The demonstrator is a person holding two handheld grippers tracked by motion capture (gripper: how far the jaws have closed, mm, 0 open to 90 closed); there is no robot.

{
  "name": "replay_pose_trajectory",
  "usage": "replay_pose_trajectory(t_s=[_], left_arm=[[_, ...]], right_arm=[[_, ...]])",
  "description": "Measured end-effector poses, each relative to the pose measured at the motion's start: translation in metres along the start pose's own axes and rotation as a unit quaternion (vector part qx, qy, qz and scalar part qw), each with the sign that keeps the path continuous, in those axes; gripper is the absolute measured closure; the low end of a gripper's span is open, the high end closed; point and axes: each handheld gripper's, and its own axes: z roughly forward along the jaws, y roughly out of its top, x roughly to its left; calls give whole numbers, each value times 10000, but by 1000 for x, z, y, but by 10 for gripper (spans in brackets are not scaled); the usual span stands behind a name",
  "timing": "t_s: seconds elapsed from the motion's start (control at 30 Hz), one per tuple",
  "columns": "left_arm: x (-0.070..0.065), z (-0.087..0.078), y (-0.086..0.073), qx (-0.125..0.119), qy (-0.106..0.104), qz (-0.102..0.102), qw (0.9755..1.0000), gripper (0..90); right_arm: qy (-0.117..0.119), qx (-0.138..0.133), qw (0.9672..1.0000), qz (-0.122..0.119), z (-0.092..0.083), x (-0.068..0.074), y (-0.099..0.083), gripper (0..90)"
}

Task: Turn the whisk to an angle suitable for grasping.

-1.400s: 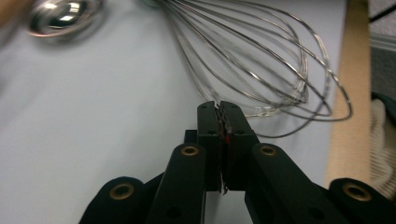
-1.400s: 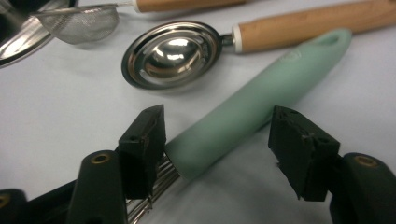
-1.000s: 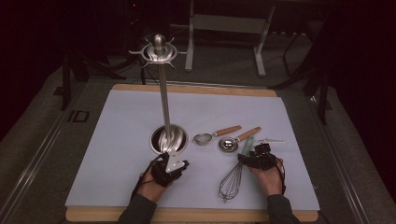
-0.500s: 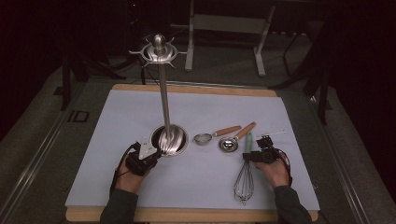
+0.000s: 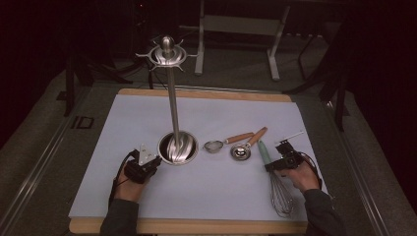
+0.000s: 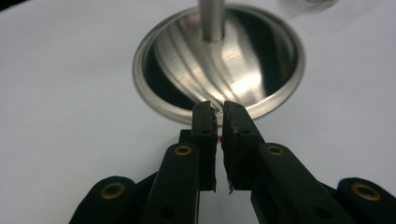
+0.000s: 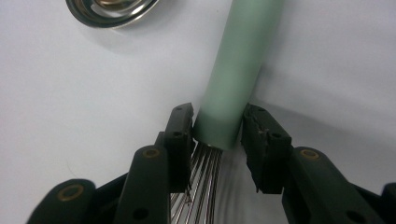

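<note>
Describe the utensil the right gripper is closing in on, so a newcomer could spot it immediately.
Start at the tall steel utensil stand on the pale mat, then look right past two wooden-handled utensils. There lies a wire balloon whisk, the right gripper at its handle. Alone among them, it has a mint-green handle and a wire cage.

Overall level: dim room; surroundings beyond the white mat (image 5: 147,196) nearly black.
Mat: evenly lit from above, faint soft shadows beside the utensils.
Glare: bright streaks inside the stand's steel base (image 6: 243,60).
Focus: gripper views soft beyond the jaws; whisk handle (image 7: 240,70) blurred at its far end.
High view: grainy, low contrast.
</note>
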Motion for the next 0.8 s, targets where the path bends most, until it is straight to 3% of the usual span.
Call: replay_pose_trajectory(t_s=[0.13, 0.3, 0.43, 0.6, 0.63, 0.8], left_arm=[[0, 6, -2, 28, -12, -16, 10000, 834], [1, 11, -4, 22, -76, -47, 10000, 818], [2, 14, -5, 25, -93, -81, 9999, 813], [2, 15, -6, -36, -207, -92, 9997, 791], [3, 15, -7, -107, -304, -198, 9993, 788], [5, 16, -10, -172, -344, -273, 9989, 779]], right_arm=[[144, 193, 9996, 140, 4, -5, 7, 641], [-92, 264, 9992, 299, 2, -2, 8, 675], [-112, 93, 9994, 307, -1, -1, 1, 687], [-127, -332, 9991, 248, -18, 2, -10, 693], [-116, -369, 9990, 216, -21, 3, -10, 693], [-75, -495, 9987, 90, -26, 6, -9, 693]])
